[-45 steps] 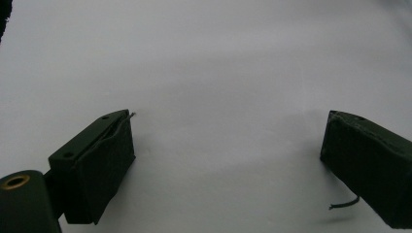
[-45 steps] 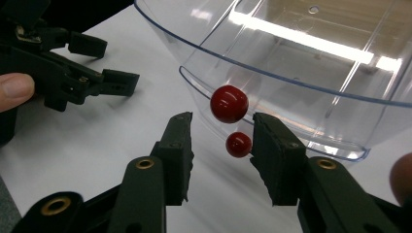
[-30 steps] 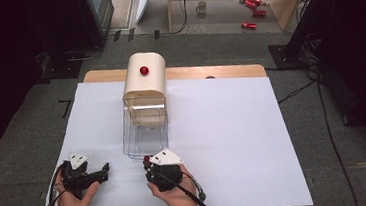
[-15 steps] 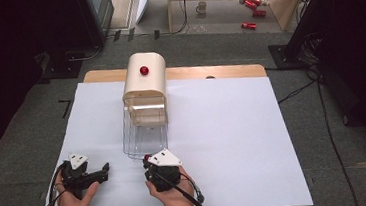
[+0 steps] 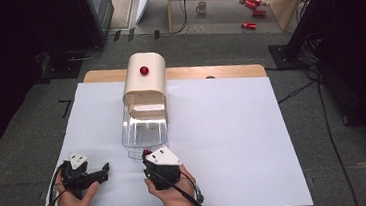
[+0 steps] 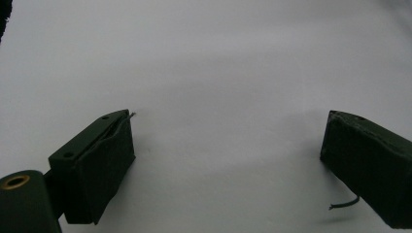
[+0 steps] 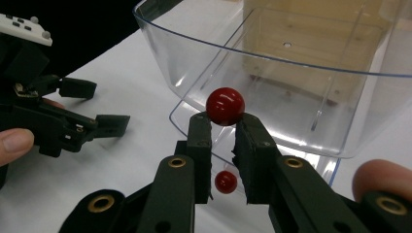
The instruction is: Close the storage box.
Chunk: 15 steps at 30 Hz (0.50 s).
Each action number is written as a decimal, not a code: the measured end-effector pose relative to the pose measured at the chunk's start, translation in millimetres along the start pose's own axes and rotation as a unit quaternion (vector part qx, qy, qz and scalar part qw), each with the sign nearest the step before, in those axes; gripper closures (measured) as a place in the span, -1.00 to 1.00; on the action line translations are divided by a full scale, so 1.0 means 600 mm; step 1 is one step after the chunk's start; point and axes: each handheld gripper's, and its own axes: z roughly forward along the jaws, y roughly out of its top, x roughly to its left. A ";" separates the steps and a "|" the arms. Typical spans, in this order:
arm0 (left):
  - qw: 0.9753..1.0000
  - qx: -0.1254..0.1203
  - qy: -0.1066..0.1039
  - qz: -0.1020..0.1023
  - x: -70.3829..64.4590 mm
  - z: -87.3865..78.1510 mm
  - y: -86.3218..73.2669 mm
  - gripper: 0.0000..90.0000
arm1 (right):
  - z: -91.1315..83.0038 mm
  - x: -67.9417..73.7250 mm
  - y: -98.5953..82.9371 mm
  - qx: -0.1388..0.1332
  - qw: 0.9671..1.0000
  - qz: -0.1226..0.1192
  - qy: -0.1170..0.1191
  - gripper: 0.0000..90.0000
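A pale wooden box point(image 5: 144, 81) with a red knob point(image 5: 144, 70) on top stands at the table's far middle. A clear plastic cover point(image 5: 143, 124) reaches from it toward me. At the cover's near lip is a small red knob point(image 7: 225, 106), and my right gripper point(image 7: 223, 122) is shut on it just beneath the ball. From above, that gripper point(image 5: 149, 157) sits at the cover's near edge. My left gripper point(image 5: 105, 172) rests low on the table to the left, open with nothing between its jaws point(image 6: 228, 131). It also shows at the left of the right gripper view point(image 7: 111, 104).
A white sheet point(image 5: 233, 128) covers the table. A strip of wooden tabletop point(image 5: 208, 72) shows at the far edge. Dark stands, cables and red items point(image 5: 253, 6) lie on the floor beyond.
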 end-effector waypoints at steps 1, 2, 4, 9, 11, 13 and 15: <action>1.000 0.000 0.000 0.000 0.000 0.000 0.000 -0.88 | -0.001 0.000 0.003 -0.001 1.000 -0.001 -0.001 0.73; 1.000 0.000 0.000 0.000 0.000 0.000 0.000 -0.88 | -0.001 -0.001 0.006 -0.003 1.000 -0.003 -0.002 0.74; 1.000 0.000 0.000 0.000 0.000 0.000 0.000 -0.88 | -0.002 -0.003 0.016 -0.008 1.000 -0.002 -0.003 0.74; 1.000 0.001 0.000 0.001 0.000 0.000 0.000 -0.88 | 0.001 -0.007 0.030 -0.012 1.000 -0.003 -0.006 0.74; 1.000 0.001 0.000 0.000 0.000 0.000 0.000 -0.88 | 0.006 -0.015 0.039 -0.013 1.000 -0.001 -0.009 0.73; 1.000 0.001 0.000 0.000 0.000 0.000 0.000 -0.88 | 0.008 -0.017 0.042 -0.013 1.000 0.000 -0.011 0.73; 1.000 0.001 0.000 0.000 0.000 0.000 0.000 -0.88 | 0.014 -0.025 0.049 -0.011 1.000 0.000 -0.012 0.72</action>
